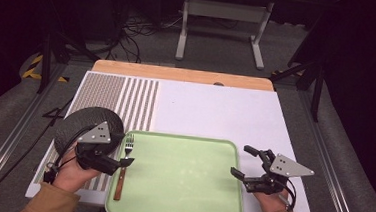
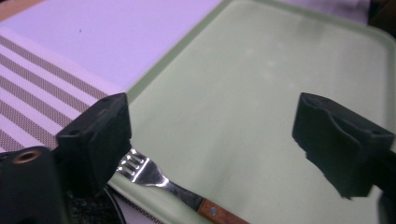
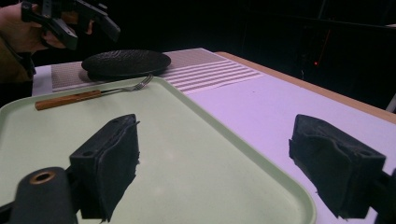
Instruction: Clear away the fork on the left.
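A pale green tray (image 1: 189, 196) holds a silver fork (image 1: 123, 169) with a brown wooden handle; upper left, a black textured plate (image 1: 82, 121) sits on a white mat striped grey-brown (image 1: 131, 102)

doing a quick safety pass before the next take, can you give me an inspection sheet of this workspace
surface: white table top with a striped mat at its left and a wooden far edge
job's things: fork with wooden handle lies along the left edge of the green tray; black plate on the striped mat, left of the tray
clutter: nothing seen
grippers: left tongs open above the fork, nothing between the jaws; right tongs open at the tray's right edge, empty
cables: loose cables on the floor behind the table; one trails from each tongs
surroundings: dark room, white table frame behind, floor rails at both sides
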